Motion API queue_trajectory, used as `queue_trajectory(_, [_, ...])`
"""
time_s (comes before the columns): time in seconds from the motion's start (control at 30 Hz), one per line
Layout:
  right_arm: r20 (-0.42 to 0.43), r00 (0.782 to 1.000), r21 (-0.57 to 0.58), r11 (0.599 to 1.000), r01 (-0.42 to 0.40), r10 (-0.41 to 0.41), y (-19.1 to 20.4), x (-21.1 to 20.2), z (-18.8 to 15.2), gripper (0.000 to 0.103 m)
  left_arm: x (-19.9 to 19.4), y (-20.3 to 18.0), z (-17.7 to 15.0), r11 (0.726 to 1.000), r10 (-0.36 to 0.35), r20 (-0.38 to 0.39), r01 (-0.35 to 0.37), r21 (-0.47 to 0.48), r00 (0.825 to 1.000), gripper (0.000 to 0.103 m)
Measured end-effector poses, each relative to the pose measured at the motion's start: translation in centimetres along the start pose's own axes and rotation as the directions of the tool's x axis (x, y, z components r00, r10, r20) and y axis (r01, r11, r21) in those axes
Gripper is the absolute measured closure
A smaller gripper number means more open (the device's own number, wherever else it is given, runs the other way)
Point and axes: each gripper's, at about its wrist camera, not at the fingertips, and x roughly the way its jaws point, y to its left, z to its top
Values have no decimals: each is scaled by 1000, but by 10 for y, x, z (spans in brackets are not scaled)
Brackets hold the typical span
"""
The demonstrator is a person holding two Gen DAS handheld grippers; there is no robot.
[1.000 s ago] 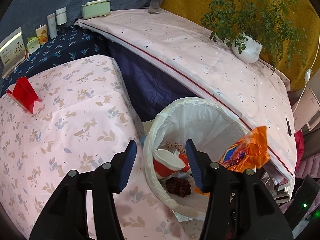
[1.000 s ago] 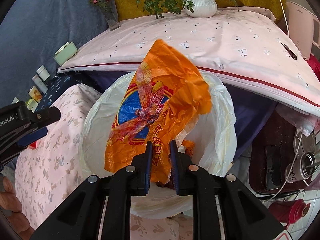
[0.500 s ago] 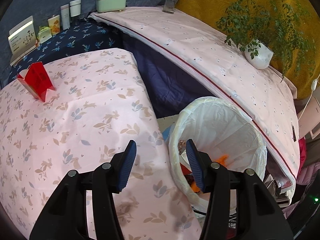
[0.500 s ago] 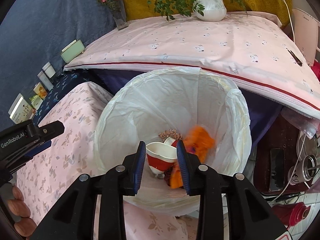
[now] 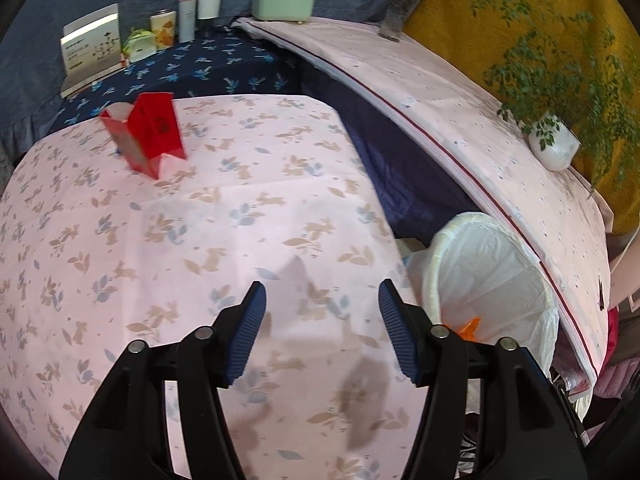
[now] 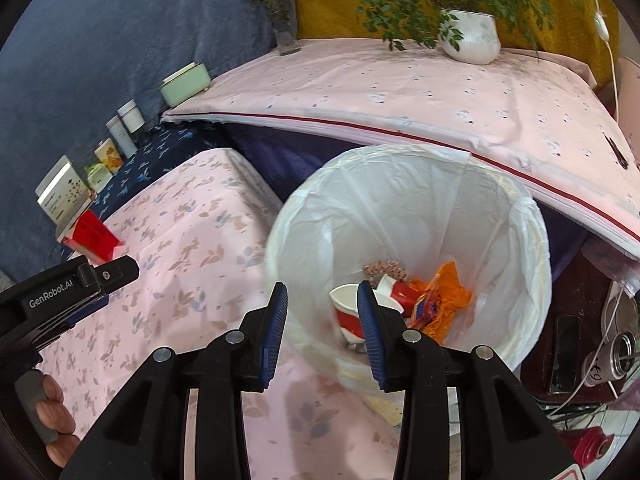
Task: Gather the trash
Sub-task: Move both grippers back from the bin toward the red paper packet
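A white-lined trash bin [image 6: 520, 248] [image 5: 496, 264] stands between the floral-cloth table and the long pink-covered counter. Inside it lie an orange wrapper [image 6: 440, 300] [image 5: 469, 326], a red-and-white paper cup [image 6: 346, 312] and a speckled scrap [image 6: 384, 269]. A red paper carton [image 5: 146, 134] [image 6: 91, 236] stands on the floral table, far left. My right gripper [image 6: 322, 296] hovers over the bin's near rim, jaws opening, nothing between them. My left gripper [image 5: 320, 292] hangs over the floral table, jaws opening and empty; it also shows at the left edge of the right wrist view [image 6: 80, 284].
Boxes and tins [image 5: 160, 32] line the dark blue cloth at the back. A flower vase [image 6: 286, 28] and a potted plant [image 6: 472, 36] stand on the pink counter [image 6: 400, 92]. Cables, a can [image 6: 616, 354] and clutter lie right of the bin. A hand [image 6: 52, 416] holds the left gripper's handle.
The right gripper let go of the orange wrapper, which dropped into the bin, and its jaws widened. The left gripper swung left from the bin toward the red carton and opened wider.
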Motion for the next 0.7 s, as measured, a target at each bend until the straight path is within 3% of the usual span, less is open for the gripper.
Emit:
queue_trajectory(0.3, [-8, 999, -76, 996, -35, 35, 46, -3, -5, 66, -15, 49, 1, 997, 38, 23, -37, -68, 999, 46])
queue_trajectory(0.7, [-25, 998, -156, 986, -67, 64, 94, -3, -19, 55, -27, 111, 4, 983, 101, 44, -93, -159, 994, 39])
